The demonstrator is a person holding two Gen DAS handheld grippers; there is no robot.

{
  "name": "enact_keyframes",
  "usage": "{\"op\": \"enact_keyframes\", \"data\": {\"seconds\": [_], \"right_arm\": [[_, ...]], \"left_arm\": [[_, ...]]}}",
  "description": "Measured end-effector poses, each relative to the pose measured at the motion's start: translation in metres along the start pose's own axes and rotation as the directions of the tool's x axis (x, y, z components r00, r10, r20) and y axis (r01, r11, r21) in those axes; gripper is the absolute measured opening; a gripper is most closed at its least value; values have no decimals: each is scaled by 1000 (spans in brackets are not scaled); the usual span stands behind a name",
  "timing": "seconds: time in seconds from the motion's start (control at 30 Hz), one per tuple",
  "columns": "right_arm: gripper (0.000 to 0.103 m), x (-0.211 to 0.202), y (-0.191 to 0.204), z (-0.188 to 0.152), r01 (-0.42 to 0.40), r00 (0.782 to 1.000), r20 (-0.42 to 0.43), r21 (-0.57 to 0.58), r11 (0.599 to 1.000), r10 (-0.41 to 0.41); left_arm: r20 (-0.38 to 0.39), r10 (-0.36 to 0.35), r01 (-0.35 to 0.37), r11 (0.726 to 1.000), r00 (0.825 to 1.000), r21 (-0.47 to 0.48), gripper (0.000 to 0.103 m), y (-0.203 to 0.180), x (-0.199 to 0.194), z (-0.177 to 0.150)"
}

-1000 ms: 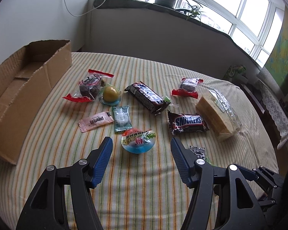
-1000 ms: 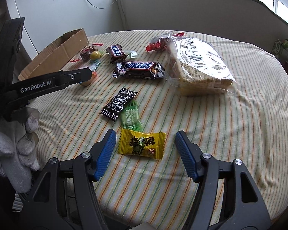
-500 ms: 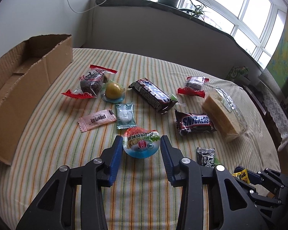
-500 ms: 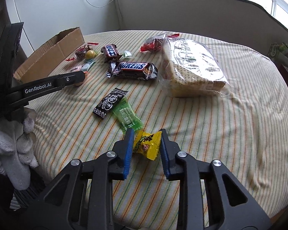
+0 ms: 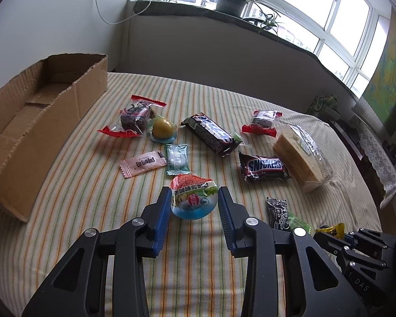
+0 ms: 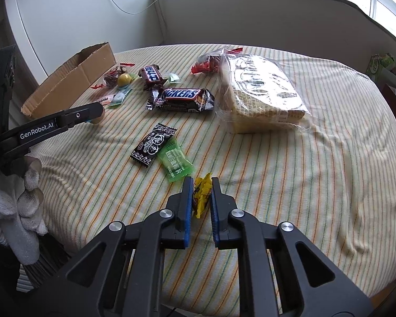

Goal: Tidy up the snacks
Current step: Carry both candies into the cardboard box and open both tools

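Left gripper [image 5: 194, 202]: blue fingers [image 5: 162, 212] closed further in the last half second, now pressed against both sides of the jelly cup [image 5: 193, 199]. Cup base resting on the striped tabletop [image 5: 92, 198], printed lid tilted toward the camera.

Right gripper [image 6: 201, 194]: fingers [image 6: 188, 206] closed in just now, fully clamped on the yellow candy wrapper [image 6: 202, 196], crumpled upright between the pads. Gripper pitched downward toward the tabletop.

Remaining snacks loose on the tabletop:
- Green sachet [image 6: 174, 162] just beside the clamped candy, overlapped by the black sachet [image 6: 153, 145].
- Snickers bar [image 6: 180, 99] farther back, next to the bagged sponge cake [image 6: 258, 92].
- Second dark chocolate bar [image 5: 211, 133], pink sachet [image 5: 142, 163], teal sachet [image 5: 177, 158], yellow jelly cup [image 5: 161, 130] and two red-ended clear packs [image 5: 133, 119] [image 5: 262, 122] spread across the middle.

Cardboard box [image 5: 34, 121]: open top, at the left edge of the tabletop, well apart from both held items; interior as visible bare.

White-gloved hand [image 6: 15, 211] on the left gripper handle, seen in the right wrist view.
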State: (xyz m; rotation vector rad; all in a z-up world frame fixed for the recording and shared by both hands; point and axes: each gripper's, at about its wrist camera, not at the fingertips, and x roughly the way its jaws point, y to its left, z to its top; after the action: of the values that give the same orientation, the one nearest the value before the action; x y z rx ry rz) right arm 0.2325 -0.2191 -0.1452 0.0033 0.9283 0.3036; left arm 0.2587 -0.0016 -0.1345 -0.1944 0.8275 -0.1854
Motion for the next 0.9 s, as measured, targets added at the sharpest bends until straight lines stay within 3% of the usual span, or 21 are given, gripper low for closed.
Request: {"op": "enact_keyframes", "data": {"seconds": [0.3, 0.63, 0.9], "right_arm": [[11, -25, 21, 36, -52, 993, 104, 24, 998, 49], [11, -9, 120, 98, -195, 966, 152, -101, 976, 209], [11, 22, 197, 139, -309, 933, 134, -173, 935, 333]], "left_arm": [[67, 16, -14, 1000, 998, -17, 34, 14, -33, 8], [165, 83, -67, 992, 983, -103, 34, 72, -77, 24], [203, 156, -124, 979, 967, -164, 34, 121, -92, 32]]}}
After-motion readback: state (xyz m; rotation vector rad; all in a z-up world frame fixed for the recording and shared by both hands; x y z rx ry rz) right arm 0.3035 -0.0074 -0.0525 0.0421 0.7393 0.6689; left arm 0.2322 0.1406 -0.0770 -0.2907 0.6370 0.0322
